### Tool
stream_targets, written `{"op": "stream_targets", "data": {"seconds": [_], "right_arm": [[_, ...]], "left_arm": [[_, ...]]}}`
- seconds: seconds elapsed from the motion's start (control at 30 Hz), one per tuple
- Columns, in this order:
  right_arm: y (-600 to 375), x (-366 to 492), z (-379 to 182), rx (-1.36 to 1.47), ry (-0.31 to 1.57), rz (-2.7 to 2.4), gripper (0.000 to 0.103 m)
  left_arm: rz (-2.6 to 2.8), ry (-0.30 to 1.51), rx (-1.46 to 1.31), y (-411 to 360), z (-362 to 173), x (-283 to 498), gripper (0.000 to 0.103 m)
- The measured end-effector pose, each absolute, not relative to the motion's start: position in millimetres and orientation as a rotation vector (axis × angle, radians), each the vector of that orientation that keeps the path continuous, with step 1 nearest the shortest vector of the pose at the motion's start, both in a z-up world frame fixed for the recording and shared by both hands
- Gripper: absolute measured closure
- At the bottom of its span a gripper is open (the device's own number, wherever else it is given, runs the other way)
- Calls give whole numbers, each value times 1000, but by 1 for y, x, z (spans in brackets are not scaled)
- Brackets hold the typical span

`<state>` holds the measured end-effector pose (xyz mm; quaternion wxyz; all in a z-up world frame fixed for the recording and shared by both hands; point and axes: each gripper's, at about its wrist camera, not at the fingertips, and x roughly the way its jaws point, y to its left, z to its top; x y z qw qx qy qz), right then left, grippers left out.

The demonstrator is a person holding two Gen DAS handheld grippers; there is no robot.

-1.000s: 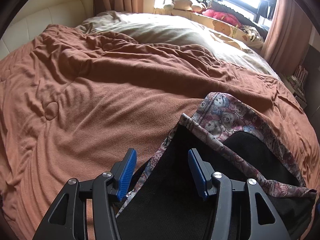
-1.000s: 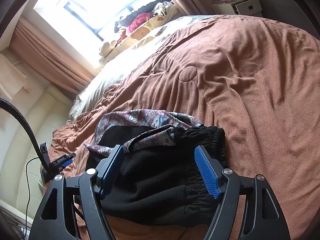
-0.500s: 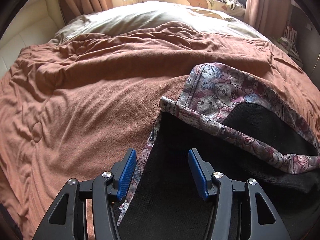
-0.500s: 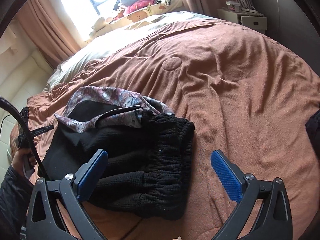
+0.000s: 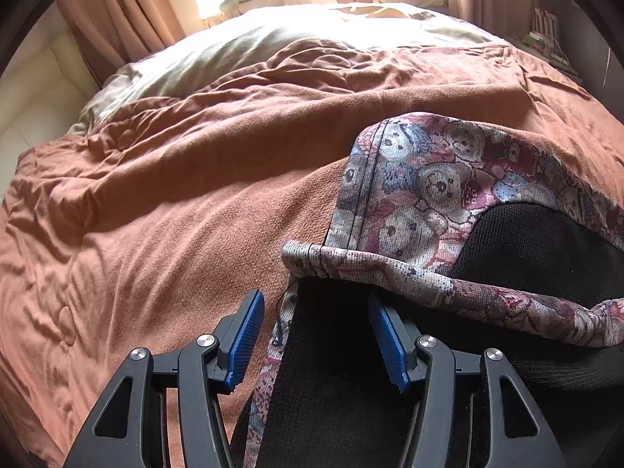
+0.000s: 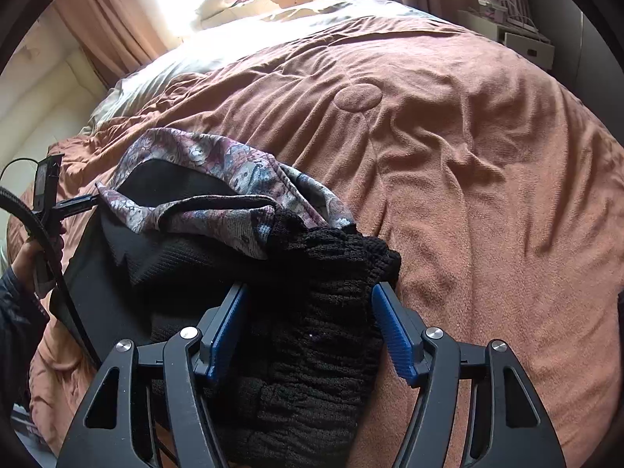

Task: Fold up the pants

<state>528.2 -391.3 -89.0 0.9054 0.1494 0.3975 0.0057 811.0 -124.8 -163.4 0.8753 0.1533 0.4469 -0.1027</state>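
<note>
1 pr pants (image 6: 249,257), black w/ bear-print lining. 1 brown blanket (image 6: 448,179) on 1 bed. 2 grippers: left (image 5: 316,335), right (image 6: 308,327), 2 blue pads ea. 1 hand (image 6: 27,261) visible. 2 curtains (image 5: 121,11). Plush toys on sill: count unclear.

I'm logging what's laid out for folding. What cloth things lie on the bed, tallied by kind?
Pants, black with a bear-print lining: 1
Brown blanket: 1
Pale sheet at the far end: 1
Total: 3
</note>
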Motion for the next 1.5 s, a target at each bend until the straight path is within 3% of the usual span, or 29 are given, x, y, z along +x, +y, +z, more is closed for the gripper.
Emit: {"op": "stream_targets", "data": {"seconds": [0.07,0.1,0.17,0.2,0.27,0.33,0.77,1.13,1.23,1.3,1.37,1.4,1.43,1.5], "right_arm": [[-392,532,-90,306,816,16,48],[-392,534,-91,306,816,21,62],[-391,537,-92,291,816,19,71],[-390,536,-91,280,807,22,78],[-387,534,-90,260,790,29,87],[-385,529,-88,246,769,23,95],[-395,523,-72,289,687,-47,96],[-402,549,-78,311,706,-100,96],[-401,557,-84,306,735,-125,95],[-399,557,-84,315,749,-104,82],[-399,554,-84,326,753,-99,47],[-402,549,-82,337,737,-96,22],[-403,544,-80,345,715,-96,15],[-406,534,-76,351,697,-99,15]], "left_arm": [[-241,914,327,-130,-163,814,45],[-254,912,319,-132,-163,816,47],[-276,916,316,-135,-166,818,68],[-287,917,326,-137,-167,818,73],[-308,908,340,-140,-167,816,91],[-290,866,354,-141,-162,810,93],[-216,705,342,-168,-90,841,94],[-174,737,376,-213,-117,886,94],[-155,806,399,-223,-136,896,89],[-148,845,375,-222,-144,894,74],[-170,844,344,-217,-142,885,36],[-163,822,349,-216,-139,879,27],[-150,795,364,-215,-135,873,17],[-146,775,375,-211,-126,865,15]]}}
